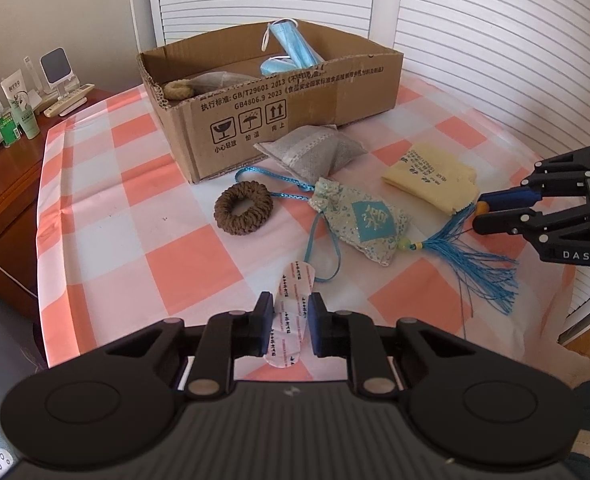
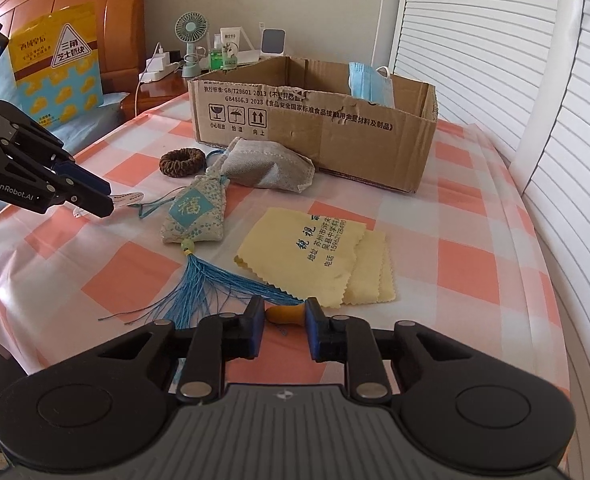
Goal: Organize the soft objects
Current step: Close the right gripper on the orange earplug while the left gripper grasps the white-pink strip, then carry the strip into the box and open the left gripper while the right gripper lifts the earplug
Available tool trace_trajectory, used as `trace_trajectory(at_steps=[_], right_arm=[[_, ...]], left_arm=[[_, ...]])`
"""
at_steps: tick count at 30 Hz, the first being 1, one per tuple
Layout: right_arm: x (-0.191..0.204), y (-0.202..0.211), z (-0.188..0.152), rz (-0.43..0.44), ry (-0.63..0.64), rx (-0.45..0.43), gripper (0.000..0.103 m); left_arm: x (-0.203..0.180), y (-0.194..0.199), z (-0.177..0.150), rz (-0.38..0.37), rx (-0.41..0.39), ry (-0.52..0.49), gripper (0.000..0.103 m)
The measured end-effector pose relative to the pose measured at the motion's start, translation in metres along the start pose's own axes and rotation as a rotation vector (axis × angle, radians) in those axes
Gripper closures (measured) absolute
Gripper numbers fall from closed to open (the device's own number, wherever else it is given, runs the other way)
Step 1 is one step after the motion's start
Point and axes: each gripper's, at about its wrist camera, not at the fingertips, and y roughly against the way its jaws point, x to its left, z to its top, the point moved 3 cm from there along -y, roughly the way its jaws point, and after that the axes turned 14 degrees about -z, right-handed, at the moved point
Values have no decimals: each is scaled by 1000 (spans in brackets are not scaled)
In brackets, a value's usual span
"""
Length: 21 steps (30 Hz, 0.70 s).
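Observation:
My left gripper (image 1: 291, 320) is shut on a clear packet with red print (image 1: 295, 280), low over the table's near edge. The right gripper (image 2: 285, 322) is shut on a small orange piece (image 2: 285, 315) beside the blue tassel (image 2: 199, 284) of a patterned sachet (image 2: 195, 216). A yellow cloth (image 2: 315, 260), a grey pouch (image 2: 267, 164) and a brown hair ring (image 2: 182, 162) lie on the checked tablecloth (image 2: 475, 264). The open cardboard box (image 2: 315, 128) behind them holds blue masks (image 2: 369, 84). In the left wrist view the right gripper (image 1: 481, 216) shows at the right.
A wooden cabinet (image 1: 11, 184) at the left carries bottles and a small fan (image 2: 191, 30). White louvred doors (image 2: 535, 80) stand close behind and to the right of the table. A yellow snack bag (image 2: 55, 64) leans by the headboard.

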Motion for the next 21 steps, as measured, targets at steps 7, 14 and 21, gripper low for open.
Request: trace_trajectory(at_steps=[7, 14, 21], right_arm=[[-5, 12, 9, 5, 7, -29, 78], [-7, 25, 27, 13, 55, -86, 78], [-10, 27, 56, 21, 88, -165, 78]], left_arm=[[-7, 14, 4, -11, -13, -8, 86], [-15, 30, 24, -22, -58, -38, 86], [-7, 32, 77, 8, -120, -82, 86]])
